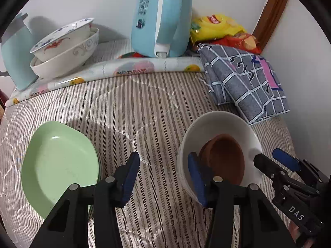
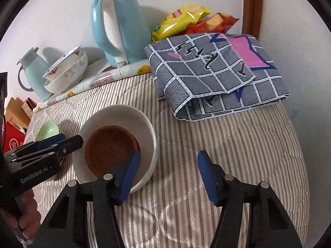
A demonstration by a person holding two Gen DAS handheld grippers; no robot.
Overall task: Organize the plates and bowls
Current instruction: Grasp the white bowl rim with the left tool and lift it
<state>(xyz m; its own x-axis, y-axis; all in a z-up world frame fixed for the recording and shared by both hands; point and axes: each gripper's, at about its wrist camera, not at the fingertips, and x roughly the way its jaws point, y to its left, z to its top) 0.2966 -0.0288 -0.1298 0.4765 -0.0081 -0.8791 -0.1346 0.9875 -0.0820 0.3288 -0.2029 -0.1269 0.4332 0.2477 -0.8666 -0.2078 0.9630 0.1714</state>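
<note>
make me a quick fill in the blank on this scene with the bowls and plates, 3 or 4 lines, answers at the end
1. Inside the white bowl lies a ____ dish.
2. Near the left gripper rests a plate coloured ____.
3. By the wall, two patterned bowls sit ____ one inside the other.
4. The folded checked cloth is mostly ____ in colour.

Missing words: brown; green; stacked; grey

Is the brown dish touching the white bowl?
Touching. The right wrist view shows the brown dish lying inside the white bowl, resting on its inner surface.
</note>
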